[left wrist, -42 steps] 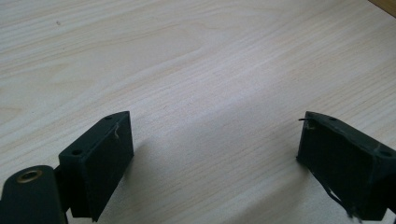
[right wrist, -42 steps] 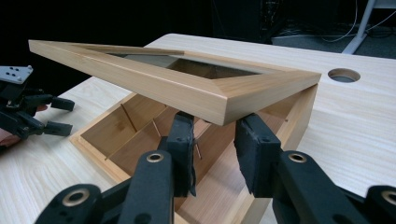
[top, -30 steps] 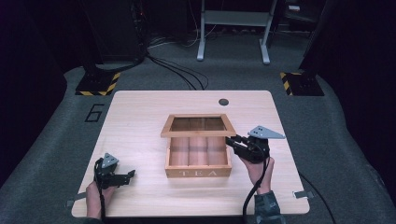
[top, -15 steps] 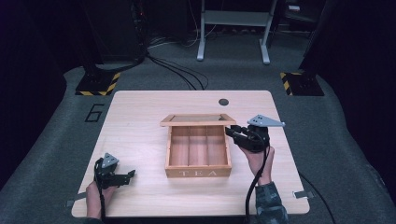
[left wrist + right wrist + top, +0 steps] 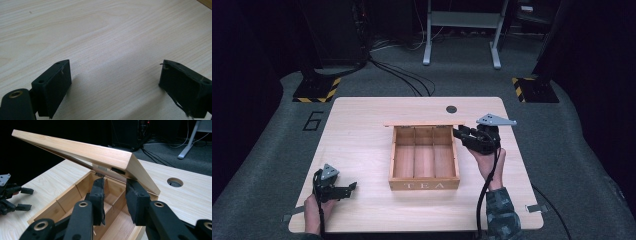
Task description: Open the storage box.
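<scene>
A wooden box [image 5: 424,185] marked TEA stands mid-table with its three compartments bare. Its hinged lid [image 5: 424,123] is swung up at the back. My right gripper [image 5: 457,134] reaches in from the box's back right corner. In the right gripper view its jaws [image 5: 113,182] stand close together with their tips tucked under the raised lid [image 5: 75,147]; nothing is pinched between them. My left gripper [image 5: 353,187] rests low on the table [image 5: 362,125] at the front left, apart from the box. Its jaws [image 5: 113,72] are wide open over bare wood.
A round hole [image 5: 451,109] sits in the tabletop behind the box. Dark floor with cables, yellow-black striped feet and a metal stand surrounds the table. The left gripper [image 5: 15,195] shows far off in the right gripper view.
The lid has swung up from a shallow tilt to nearly upright. My right gripper rose and moved toward the back with it. The left gripper kept still.
</scene>
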`<state>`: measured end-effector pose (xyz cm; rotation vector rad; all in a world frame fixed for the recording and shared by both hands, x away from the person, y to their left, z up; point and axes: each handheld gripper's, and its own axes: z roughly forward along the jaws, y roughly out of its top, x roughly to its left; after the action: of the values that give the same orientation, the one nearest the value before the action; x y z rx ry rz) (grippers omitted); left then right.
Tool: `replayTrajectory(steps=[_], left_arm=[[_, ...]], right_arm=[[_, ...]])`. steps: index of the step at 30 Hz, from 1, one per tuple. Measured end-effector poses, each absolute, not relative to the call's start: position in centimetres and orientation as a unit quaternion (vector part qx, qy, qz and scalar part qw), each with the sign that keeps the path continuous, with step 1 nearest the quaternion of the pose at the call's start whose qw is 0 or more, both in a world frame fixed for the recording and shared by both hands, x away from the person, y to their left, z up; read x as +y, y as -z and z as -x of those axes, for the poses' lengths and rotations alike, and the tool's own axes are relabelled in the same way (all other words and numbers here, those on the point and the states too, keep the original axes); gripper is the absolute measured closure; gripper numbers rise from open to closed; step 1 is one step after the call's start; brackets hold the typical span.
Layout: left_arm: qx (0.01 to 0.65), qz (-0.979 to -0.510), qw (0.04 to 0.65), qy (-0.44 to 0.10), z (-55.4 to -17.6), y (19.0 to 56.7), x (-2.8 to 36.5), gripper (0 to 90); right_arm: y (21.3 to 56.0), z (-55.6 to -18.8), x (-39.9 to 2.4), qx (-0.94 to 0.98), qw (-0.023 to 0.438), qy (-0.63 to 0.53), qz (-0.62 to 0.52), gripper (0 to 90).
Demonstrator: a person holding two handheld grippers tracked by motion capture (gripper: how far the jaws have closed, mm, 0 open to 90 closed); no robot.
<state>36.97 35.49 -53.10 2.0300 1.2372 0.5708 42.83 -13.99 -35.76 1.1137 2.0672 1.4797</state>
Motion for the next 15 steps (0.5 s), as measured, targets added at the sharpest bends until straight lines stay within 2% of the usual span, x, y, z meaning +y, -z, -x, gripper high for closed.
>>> replayTrajectory(steps=[15], left_arm=[[0.475, -0.783, 0.340, -0.215, -36.98, 53.04, 35.54, 10.3]], right_arm=[[35.23, -43.82, -13.93, 0.734, 0.182, -0.521, -0.394, 68.2]])
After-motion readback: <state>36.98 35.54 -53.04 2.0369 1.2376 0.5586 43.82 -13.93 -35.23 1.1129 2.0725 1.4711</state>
